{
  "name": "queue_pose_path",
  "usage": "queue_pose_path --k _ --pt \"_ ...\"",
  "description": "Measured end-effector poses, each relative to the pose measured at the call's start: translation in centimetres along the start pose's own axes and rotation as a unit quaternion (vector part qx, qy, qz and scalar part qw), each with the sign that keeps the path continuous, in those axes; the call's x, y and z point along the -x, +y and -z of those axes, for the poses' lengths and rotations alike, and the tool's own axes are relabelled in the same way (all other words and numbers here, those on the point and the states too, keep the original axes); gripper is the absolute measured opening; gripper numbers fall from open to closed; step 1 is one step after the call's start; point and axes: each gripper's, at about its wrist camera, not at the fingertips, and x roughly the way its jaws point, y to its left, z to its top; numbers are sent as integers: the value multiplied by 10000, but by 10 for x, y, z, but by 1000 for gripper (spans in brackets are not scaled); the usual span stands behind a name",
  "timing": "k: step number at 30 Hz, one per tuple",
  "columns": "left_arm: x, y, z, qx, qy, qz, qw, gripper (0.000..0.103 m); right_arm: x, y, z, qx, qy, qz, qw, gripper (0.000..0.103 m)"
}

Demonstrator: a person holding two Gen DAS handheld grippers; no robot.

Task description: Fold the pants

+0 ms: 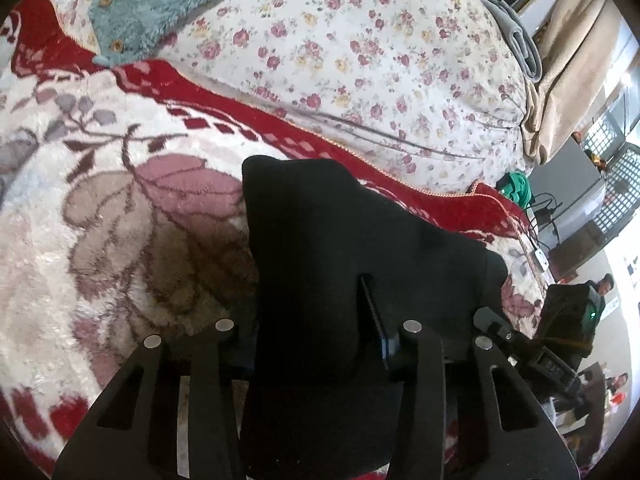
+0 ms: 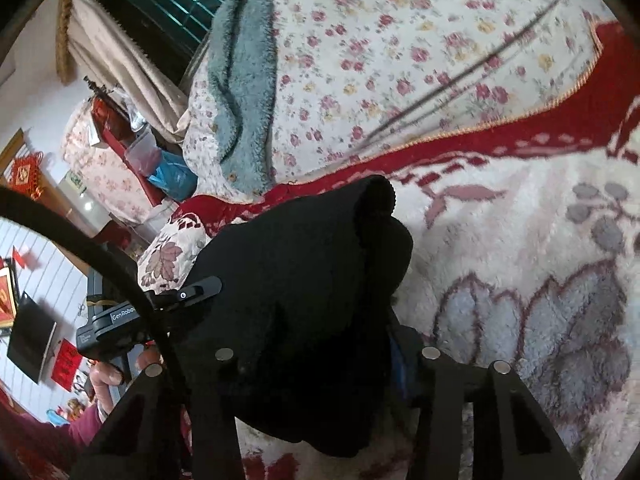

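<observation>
While we are looking along the left gripper (image 1: 316, 332), we are seeing its fingers clamping a thick bunch of the black pants (image 1: 340, 240), which is rising from between them above the plush floral blanket (image 1: 100, 220). Our right gripper (image 2: 320, 356) is pinching another bunched part of the same pants (image 2: 304, 272), the dark cloth draping over its fingers and hanging just above the blanket (image 2: 540, 280). Beyond the blanket's red border, a rose-print quilt (image 1: 360, 60) is lying across the bed, and a teal fleece garment (image 1: 140, 12) is resting on top of it.
</observation>
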Motion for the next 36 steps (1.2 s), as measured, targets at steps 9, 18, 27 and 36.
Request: queue_pose_path --k 9,18,27,36 --pt "40 1 -4 39 -253 -146 9996 38 0 31 0 47 -33 -121 9999 43" --pt "89 22 -16 94 -650 -417 9970 38 -26 75 -15 201 1 -454 9988 43" --pt "127 61 -27 285 -926 -884 9914 38 -74 115 -24 410 212 -761 9960 43" --pt "143 106 -32 599 -1077 -1243 9846 38 -135 147 -27 577 589 -880 9927 43"
